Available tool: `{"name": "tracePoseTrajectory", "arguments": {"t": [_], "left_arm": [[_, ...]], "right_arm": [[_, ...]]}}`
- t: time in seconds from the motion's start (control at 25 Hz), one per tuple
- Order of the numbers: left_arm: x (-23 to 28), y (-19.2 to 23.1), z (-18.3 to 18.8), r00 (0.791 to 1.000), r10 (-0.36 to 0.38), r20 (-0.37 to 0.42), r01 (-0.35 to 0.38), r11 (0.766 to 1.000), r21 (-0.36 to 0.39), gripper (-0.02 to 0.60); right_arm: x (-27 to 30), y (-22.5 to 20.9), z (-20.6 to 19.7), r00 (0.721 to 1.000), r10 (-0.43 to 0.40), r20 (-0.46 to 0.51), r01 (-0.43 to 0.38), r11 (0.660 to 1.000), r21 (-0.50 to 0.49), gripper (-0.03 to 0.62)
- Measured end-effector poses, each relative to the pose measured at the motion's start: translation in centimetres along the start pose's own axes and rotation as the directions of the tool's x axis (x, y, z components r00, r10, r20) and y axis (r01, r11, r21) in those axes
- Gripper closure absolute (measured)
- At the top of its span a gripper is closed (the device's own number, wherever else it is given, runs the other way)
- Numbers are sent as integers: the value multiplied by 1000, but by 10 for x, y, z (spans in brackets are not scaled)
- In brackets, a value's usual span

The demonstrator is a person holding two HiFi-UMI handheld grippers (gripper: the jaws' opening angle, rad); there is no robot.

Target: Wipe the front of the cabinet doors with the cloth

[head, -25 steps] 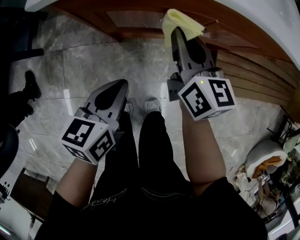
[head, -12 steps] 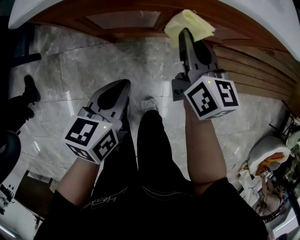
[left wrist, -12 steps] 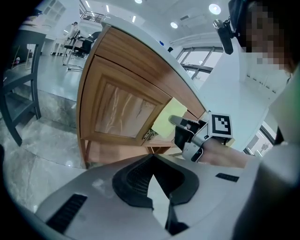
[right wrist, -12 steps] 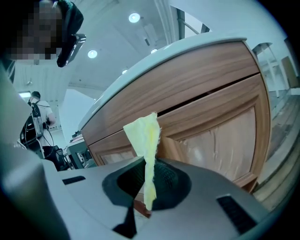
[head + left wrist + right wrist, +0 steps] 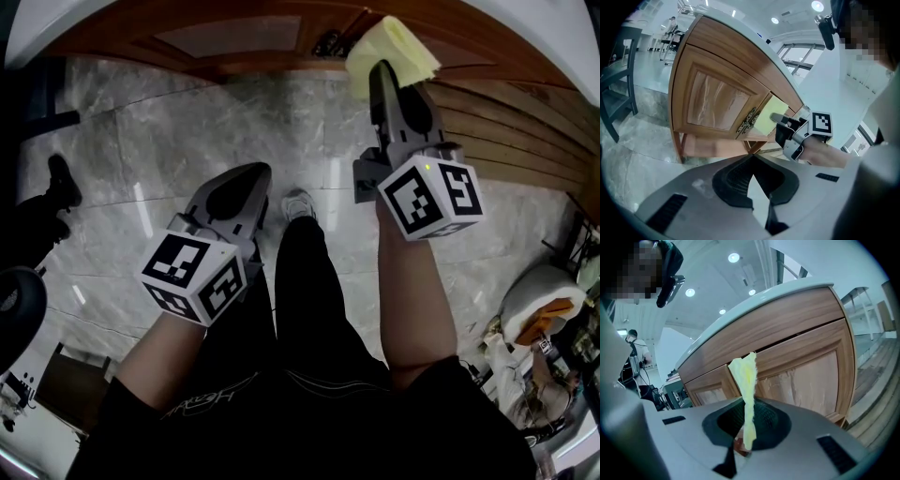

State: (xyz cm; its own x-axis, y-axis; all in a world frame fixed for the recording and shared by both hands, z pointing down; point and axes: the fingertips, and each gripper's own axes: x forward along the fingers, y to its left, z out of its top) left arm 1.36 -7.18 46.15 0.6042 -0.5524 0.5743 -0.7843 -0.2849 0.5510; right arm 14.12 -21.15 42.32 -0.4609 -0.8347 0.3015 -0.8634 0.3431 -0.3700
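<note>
Grey marble floor [image 5: 187,141] fills the head view, and a wooden cabinet [image 5: 234,37] curves along its top edge under a pale countertop [image 5: 525,28]; we see the right tongs [image 5: 382,67] stretched out to the cabinet front with a yellow cloth [image 5: 398,47] bunched at their tip, the cloth lying over the wood; the left tongs [image 5: 258,173] hang low over the floor, well apart from the cabinet, just beside our black trousers [image 5: 309,300] and one pale shoe [image 5: 298,202]; each pair of tongs carries its marker cube [image 5: 431,197] near the wrist. From the left gripper view, we find the left tongs pressed together at the tip with nothing between them; beyond them stands a panelled door [image 5: 717,103] with ornate metal handles [image 5: 747,123] at its edge, and just to the right of these the cloth [image 5: 766,119] lies flat against the neighbouring door, so far as we can tell touching it, with the right tongs [image 5: 776,117] behind it. From the right gripper view, the right tongs [image 5: 746,401] are pinching the cloth [image 5: 746,380], which rises upright as a thin folded strip between them; it stands in front of the wooden frame between two door panels, with the countertop edge [image 5: 754,301] above.
</note>
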Motion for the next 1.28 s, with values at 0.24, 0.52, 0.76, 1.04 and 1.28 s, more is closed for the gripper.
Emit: {"name": "tracePoseTrajectory", "arguments": {"t": [0.24,0.52,0.76,1.04,1.28], "left_arm": [[-4,14,-4,1000,11,-9,-11,1000,-1,575],[-22,35,-9,999,34,-5,-34,999,-17,575],[-45,63,-9,998,57,13,-57,997,-44,575],[-76,106,-10,993,110,44,-105,989,-100,575],[-101,147,-16,987,151,59,-141,979,-147,575]], "right_arm": [[-6,3,-21,999,-7,-34,7,1000,6,553],[-2,33,-51,995,32,-91,-32,999,1,553],[17,85,-75,984,108,-145,-114,993,-34,553],[48,146,-95,959,217,-182,-232,970,-67,553],[79,191,-115,939,274,-207,-298,950,-93,553]]}}
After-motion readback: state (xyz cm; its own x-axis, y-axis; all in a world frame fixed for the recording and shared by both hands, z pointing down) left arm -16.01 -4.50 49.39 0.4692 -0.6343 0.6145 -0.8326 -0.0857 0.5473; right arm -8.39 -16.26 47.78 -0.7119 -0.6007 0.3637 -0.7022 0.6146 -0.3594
